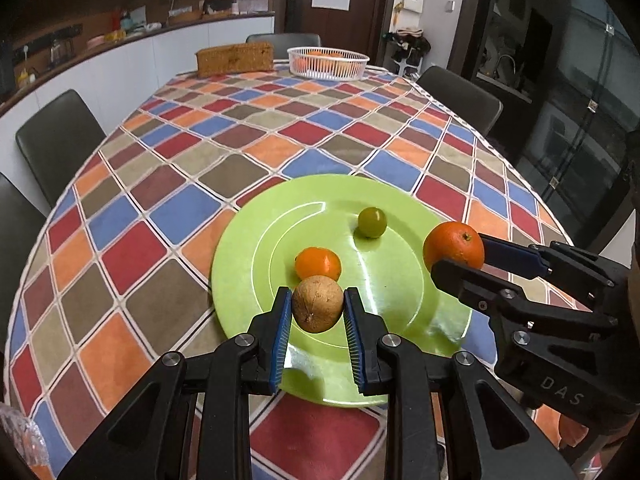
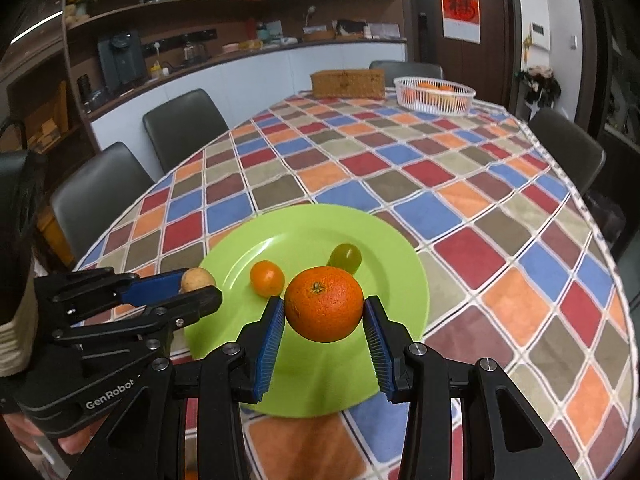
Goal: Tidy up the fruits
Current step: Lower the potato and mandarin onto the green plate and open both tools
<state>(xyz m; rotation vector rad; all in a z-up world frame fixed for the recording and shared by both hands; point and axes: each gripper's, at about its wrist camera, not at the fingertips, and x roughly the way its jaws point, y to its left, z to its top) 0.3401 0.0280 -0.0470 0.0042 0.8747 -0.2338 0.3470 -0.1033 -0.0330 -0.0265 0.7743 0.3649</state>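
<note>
one green plate [image 1: 240, 264] with two fruits — left fingers [image 1: 317, 307] clamp one brown fruit [image 1: 318, 304], right fingers [image 2: 324, 309] one orange [image 2: 324, 304]

The left gripper [image 1: 318, 305] angles downward, its blue-padded jaws clamped on a brown round fruit [image 1: 318, 304]; beside it, the right gripper [image 2: 324, 310] grips a large orange [image 2: 324, 308].
</note>
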